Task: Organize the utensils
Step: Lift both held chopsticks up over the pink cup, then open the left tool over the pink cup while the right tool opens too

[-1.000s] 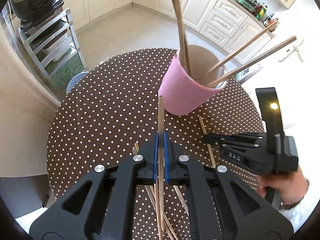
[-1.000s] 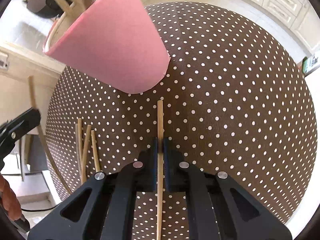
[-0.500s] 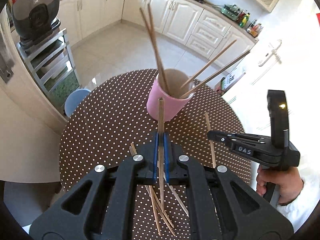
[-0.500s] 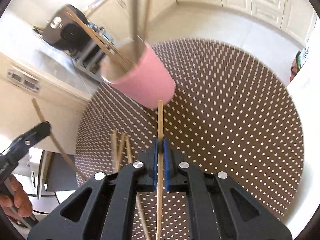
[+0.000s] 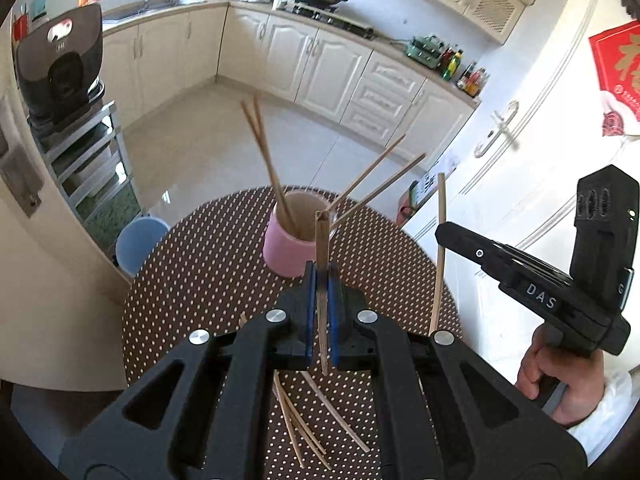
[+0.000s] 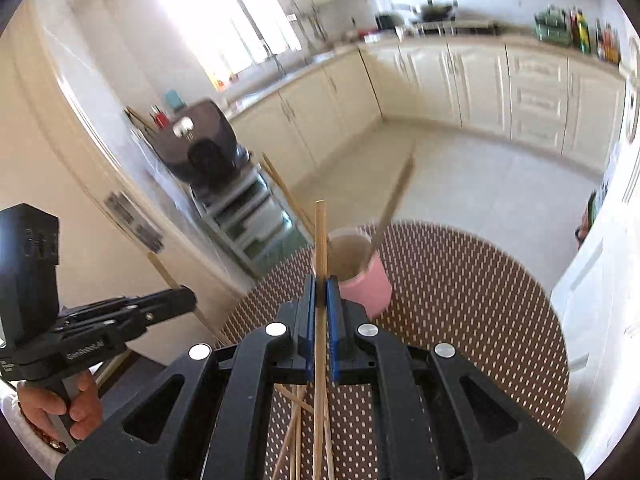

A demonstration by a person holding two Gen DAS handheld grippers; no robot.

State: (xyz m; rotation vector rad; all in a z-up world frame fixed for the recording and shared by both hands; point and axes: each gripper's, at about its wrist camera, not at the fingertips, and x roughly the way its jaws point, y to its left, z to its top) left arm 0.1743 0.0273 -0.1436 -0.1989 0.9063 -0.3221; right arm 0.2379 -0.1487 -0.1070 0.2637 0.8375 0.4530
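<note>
Both tongs clamped, each on 1 chopstick: left gripper (image 5: 322, 280), right gripper (image 6: 321, 284); above table (image 5: 192, 280), near pink cup (image 5: 286, 248); sticks light, stiff, slippery; mid-shaft grip; spares (image 5: 308, 428) lie below.

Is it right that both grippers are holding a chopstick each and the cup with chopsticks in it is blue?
Not quite: the cup is pink, not blue, as the left wrist view shows. The rest holds: the left gripper and right gripper each pinch one chopstick, and chopsticks stand in the cup.
</note>
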